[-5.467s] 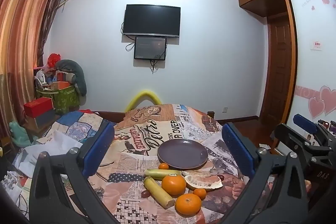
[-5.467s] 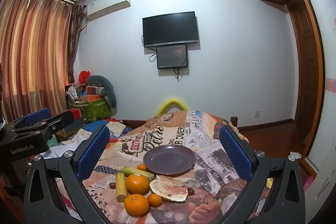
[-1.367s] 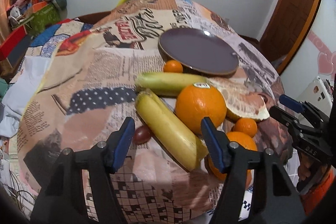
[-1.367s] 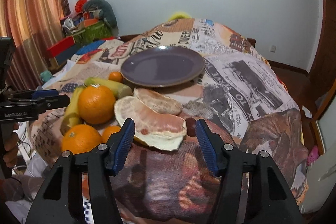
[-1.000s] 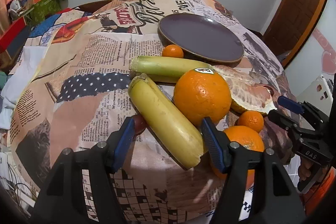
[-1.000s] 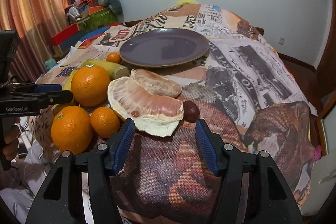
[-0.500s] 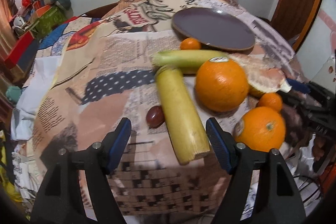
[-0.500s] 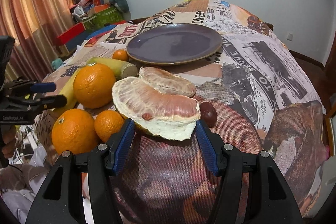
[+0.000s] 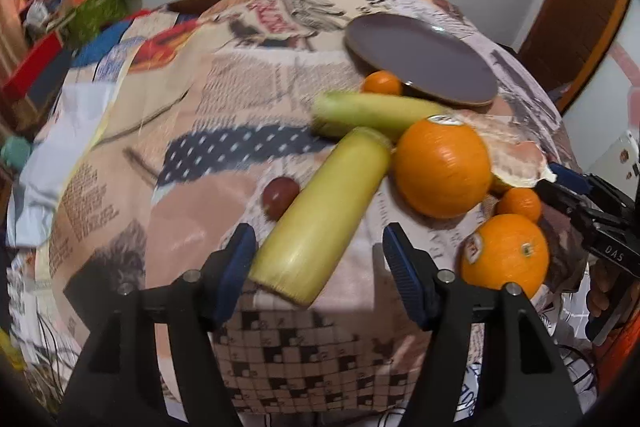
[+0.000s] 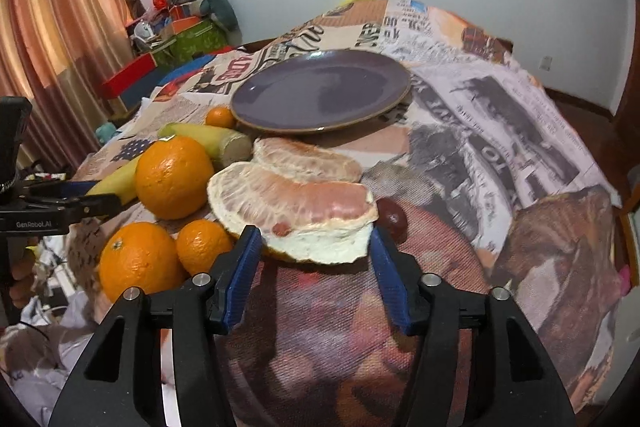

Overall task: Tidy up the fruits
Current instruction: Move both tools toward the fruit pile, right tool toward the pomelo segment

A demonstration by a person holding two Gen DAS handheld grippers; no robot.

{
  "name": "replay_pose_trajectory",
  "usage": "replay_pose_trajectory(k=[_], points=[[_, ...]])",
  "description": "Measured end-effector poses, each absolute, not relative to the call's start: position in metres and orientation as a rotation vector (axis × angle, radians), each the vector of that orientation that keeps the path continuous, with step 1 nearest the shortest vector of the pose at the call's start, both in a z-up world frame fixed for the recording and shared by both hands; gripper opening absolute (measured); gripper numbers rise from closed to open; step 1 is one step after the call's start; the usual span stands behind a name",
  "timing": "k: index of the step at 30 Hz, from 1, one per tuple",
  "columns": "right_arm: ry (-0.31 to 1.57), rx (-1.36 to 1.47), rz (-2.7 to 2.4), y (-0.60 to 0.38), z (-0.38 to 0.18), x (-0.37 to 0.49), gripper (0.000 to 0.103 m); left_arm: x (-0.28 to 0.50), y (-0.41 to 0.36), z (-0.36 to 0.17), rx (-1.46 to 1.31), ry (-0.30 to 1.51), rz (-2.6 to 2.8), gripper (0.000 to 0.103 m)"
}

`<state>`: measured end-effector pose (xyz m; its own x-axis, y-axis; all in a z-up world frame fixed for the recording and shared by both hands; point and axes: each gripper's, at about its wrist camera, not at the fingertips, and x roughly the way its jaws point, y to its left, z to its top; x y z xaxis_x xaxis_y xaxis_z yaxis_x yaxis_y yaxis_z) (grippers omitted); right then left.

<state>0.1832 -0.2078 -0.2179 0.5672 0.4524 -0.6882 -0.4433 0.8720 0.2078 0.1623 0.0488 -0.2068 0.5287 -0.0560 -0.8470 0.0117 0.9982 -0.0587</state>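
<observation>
Our left gripper (image 9: 316, 259) has its jaws open around the near end of a banana (image 9: 326, 213) lying on the desk (image 9: 192, 99). Our right gripper (image 10: 316, 247) is open too, flanking the pomelo piece (image 10: 296, 207) before the purple plate (image 10: 320, 93).

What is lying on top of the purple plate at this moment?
Nothing is on the purple plate. Its whole top shows bare in both views. What lies under it is hidden.
</observation>
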Motion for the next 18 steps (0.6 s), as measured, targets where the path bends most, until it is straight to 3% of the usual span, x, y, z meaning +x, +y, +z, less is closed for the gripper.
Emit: replay_pose_trajectory(k=[3,10,18], points=[[0.828,0.020,0.539,-0.205,-0.221,0.183,0.065,0.168,0.043,-0.210,-0.008,1.013,-0.044,0.066],[0.836,0.012,0.548,-0.198,-0.227,0.187,0.070,0.180,0.045,-0.221,-0.019,1.040,-0.041,0.066],[0.824,0.032,0.570,-0.191,-0.229,0.197,0.083,0.185,0.043,-0.226,-0.010,1.031,-0.017,0.067]])
